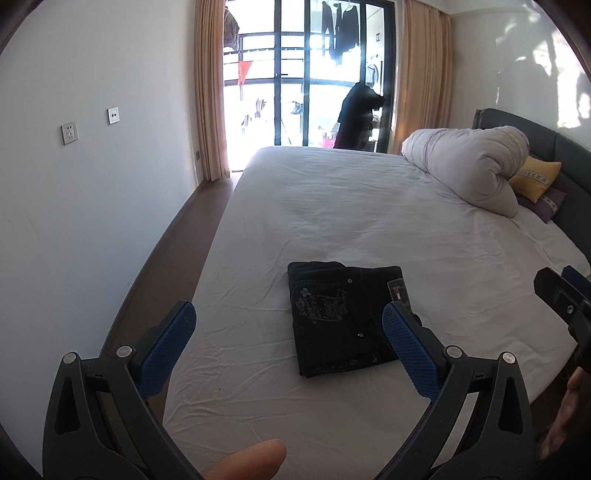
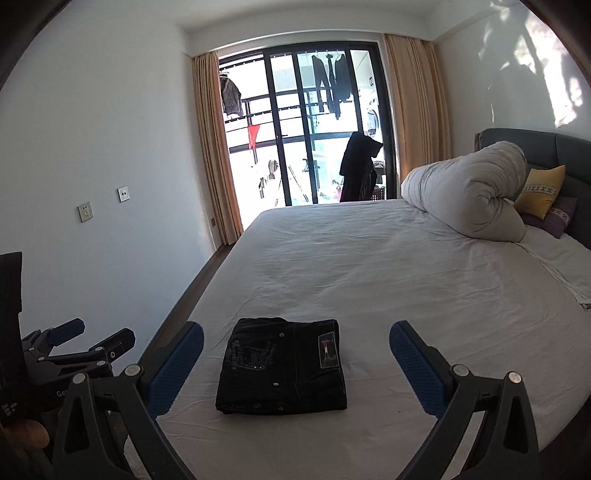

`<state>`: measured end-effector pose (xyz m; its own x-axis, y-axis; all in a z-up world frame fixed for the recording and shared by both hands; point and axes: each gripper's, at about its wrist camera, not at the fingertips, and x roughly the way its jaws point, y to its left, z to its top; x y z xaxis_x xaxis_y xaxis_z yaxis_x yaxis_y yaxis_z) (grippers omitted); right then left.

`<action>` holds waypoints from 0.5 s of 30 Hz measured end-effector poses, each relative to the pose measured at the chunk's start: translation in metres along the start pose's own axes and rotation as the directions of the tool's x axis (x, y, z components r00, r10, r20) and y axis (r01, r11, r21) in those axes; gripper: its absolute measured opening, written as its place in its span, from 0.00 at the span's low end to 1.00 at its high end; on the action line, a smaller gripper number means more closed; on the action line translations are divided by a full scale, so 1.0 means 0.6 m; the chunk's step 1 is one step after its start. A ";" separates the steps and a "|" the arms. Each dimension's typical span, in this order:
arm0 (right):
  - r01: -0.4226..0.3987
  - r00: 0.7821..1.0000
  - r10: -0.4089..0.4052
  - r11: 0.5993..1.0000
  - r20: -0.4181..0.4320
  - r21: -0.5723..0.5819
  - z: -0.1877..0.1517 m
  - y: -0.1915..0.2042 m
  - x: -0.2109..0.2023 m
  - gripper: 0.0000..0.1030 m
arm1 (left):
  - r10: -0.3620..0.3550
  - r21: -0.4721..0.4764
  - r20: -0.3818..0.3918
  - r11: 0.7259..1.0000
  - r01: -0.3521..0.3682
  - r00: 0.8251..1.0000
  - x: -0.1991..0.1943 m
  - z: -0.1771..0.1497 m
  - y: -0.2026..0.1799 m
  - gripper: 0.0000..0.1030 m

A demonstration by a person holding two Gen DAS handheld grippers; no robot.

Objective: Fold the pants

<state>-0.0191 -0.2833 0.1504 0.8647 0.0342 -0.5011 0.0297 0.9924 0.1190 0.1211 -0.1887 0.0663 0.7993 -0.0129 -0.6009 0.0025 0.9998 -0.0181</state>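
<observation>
Your left gripper hung nearest, its blue fingers spread wide and holding nothing, with your right gripper likewise spread apart and empty over the near edge of the bed. Between them, you had the black pants lying folded into a compact rectangle on the white sheet, touching neither gripper. Far right, a rolled duvet rested beside a yellow pillow.

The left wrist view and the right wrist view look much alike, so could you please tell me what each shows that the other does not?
Only the left wrist view shows a fingertip at its bottom edge. Only the right wrist view shows the ceiling. Both show the folded black pants lying on the white bed, the rolled duvet, and both tools open, touching nothing.
</observation>
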 end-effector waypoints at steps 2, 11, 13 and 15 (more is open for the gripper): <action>0.021 0.999 -0.021 1.000 -0.044 0.013 -0.007 -0.005 0.013 1.00 | -0.008 -0.008 -0.025 1.000 0.008 1.000 0.011 -0.006 -0.002 1.00; 0.048 0.988 -0.041 0.998 -0.146 0.043 -0.024 -0.010 0.041 1.00 | -0.025 -0.011 -0.074 1.000 0.024 0.997 0.052 -0.016 -0.005 1.00; 0.046 0.987 -0.040 0.998 -0.155 0.037 -0.026 -0.007 0.046 1.00 | -0.028 -0.014 -0.086 1.000 0.027 0.996 0.061 -0.018 -0.005 1.00; 0.045 0.985 -0.039 0.998 -0.165 0.033 -0.029 -0.004 0.050 1.00 | -0.030 -0.016 -0.095 0.999 0.029 0.995 0.070 -0.019 -0.003 1.00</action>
<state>-0.0019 -0.2824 0.1201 0.7681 0.0149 -0.6401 0.0845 0.9886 0.1244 0.1479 -0.1915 0.0320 0.7384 -0.0439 -0.6730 0.0159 0.9987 -0.0477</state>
